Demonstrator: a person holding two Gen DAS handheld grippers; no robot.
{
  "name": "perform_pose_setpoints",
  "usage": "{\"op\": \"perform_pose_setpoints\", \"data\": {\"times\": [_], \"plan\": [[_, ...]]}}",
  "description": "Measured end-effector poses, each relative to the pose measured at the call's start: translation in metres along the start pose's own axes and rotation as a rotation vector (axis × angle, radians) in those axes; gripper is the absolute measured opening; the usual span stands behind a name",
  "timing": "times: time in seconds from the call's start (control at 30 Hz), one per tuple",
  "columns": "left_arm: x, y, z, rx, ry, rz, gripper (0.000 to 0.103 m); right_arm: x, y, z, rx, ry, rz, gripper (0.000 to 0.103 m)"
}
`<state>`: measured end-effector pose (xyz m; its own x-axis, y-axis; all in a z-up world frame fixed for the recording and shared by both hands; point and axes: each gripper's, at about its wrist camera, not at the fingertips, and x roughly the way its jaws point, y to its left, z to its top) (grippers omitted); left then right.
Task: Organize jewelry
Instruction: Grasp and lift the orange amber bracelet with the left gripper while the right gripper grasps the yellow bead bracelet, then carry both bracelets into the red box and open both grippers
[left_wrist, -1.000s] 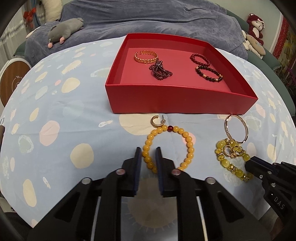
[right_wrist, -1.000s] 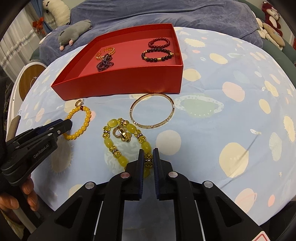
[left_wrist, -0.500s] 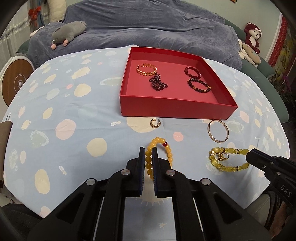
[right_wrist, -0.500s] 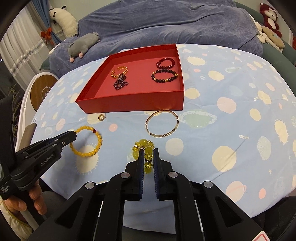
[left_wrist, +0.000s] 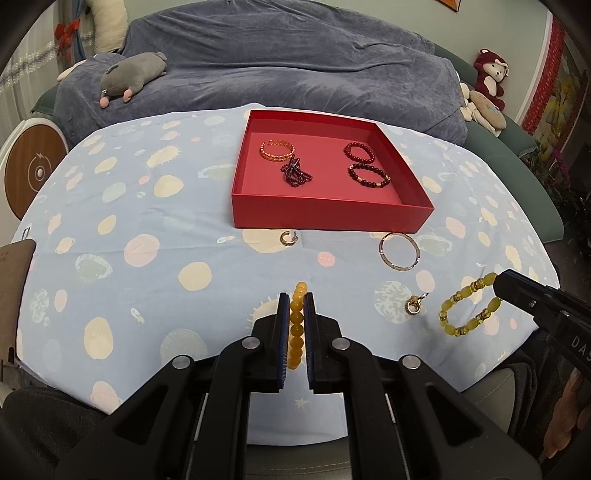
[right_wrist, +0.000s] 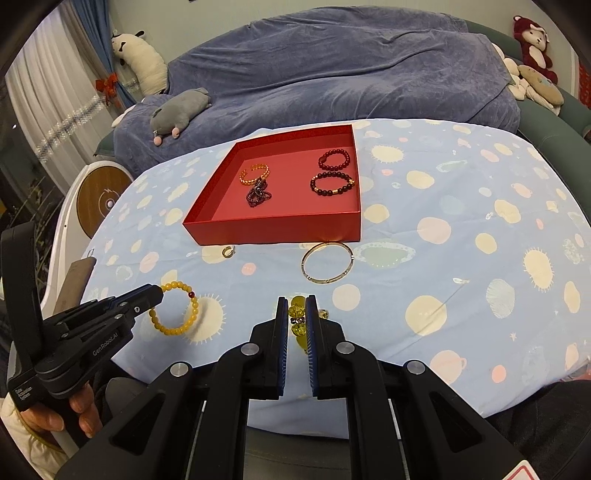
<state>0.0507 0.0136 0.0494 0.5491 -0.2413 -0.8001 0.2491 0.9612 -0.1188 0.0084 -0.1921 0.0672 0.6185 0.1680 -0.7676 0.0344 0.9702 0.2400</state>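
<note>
My left gripper (left_wrist: 296, 301) is shut on an orange bead bracelet (left_wrist: 296, 328) and holds it above the table; in the right wrist view the bracelet (right_wrist: 176, 310) hangs from it. My right gripper (right_wrist: 296, 304) is shut on a yellow crystal bracelet (right_wrist: 297, 322), which hangs from its tip in the left wrist view (left_wrist: 469, 308). A red box (left_wrist: 328, 216) at the far middle holds several bracelets. On the cloth lie a gold bangle (left_wrist: 400, 251), a small gold ear cuff (left_wrist: 288, 237) and a gold ring charm (left_wrist: 414, 305).
The table wears a light blue spotted cloth (left_wrist: 147, 229). A sofa under a blue-grey cover (left_wrist: 295, 66) stands behind with plush toys (left_wrist: 129, 75). A round wooden-faced device (left_wrist: 33, 173) stands at the left.
Both grippers have risen and pulled back with their bracelets, which now hang off the cloth. The gold ring charm has dropped out of the yellow bracelet and lies alone.
</note>
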Motion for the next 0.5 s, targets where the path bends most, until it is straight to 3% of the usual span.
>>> {"op": "perform_pose_setpoints", "data": {"times": [0.5], "plan": [[-0.015, -0.01, -0.005, 0.013, 0.004, -0.034, 0.007, -0.009, -0.004, -0.008, 0.002, 0.007, -0.004, 0.009]]}}
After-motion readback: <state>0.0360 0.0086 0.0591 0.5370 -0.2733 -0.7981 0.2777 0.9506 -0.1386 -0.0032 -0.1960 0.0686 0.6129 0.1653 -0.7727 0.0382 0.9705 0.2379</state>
